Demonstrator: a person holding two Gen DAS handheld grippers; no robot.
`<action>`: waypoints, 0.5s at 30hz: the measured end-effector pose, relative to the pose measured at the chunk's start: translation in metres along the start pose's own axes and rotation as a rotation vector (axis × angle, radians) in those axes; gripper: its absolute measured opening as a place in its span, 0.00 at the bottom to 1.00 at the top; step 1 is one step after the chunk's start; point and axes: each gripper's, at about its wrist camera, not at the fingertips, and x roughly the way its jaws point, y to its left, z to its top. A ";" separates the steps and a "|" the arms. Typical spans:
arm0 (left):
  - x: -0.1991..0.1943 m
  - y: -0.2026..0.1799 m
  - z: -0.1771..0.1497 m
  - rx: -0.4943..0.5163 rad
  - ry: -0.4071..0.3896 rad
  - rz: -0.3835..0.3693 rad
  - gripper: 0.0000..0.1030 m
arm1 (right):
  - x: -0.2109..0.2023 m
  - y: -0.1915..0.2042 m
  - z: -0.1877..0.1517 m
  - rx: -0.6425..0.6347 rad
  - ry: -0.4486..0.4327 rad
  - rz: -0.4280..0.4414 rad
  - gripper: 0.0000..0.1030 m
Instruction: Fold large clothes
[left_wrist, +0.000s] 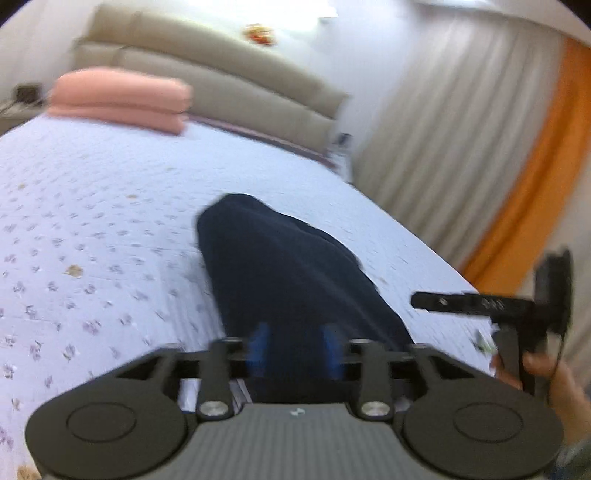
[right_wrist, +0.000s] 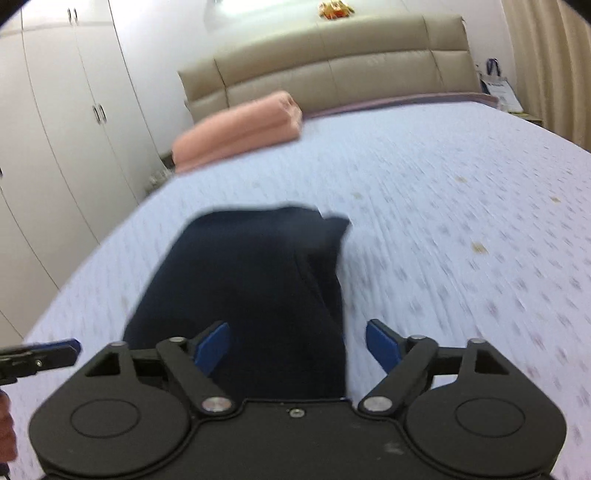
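Observation:
A dark navy garment lies folded lengthwise on the bed, running away from both cameras; it also shows in the right wrist view. My left gripper is open, its blue pads apart over the garment's near end. My right gripper is open wide, its blue pads apart over the garment's near right edge. Neither gripper holds cloth. The right gripper shows side-on in the left wrist view. The left gripper's finger shows at the left edge of the right wrist view.
The bed has a white sheet with small purple flowers. A folded pink blanket lies near the beige headboard. White wardrobes stand left of the bed. Grey and orange curtains hang on the right.

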 end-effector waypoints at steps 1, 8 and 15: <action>0.009 0.002 0.007 -0.035 0.000 0.016 0.66 | 0.011 -0.002 0.007 0.013 -0.010 0.013 0.96; 0.041 -0.030 0.012 0.131 -0.060 -0.018 0.49 | 0.102 0.030 0.044 -0.228 -0.001 0.047 0.35; 0.061 -0.056 -0.018 0.347 0.047 -0.049 0.15 | 0.164 0.010 0.054 -0.313 0.070 -0.248 0.32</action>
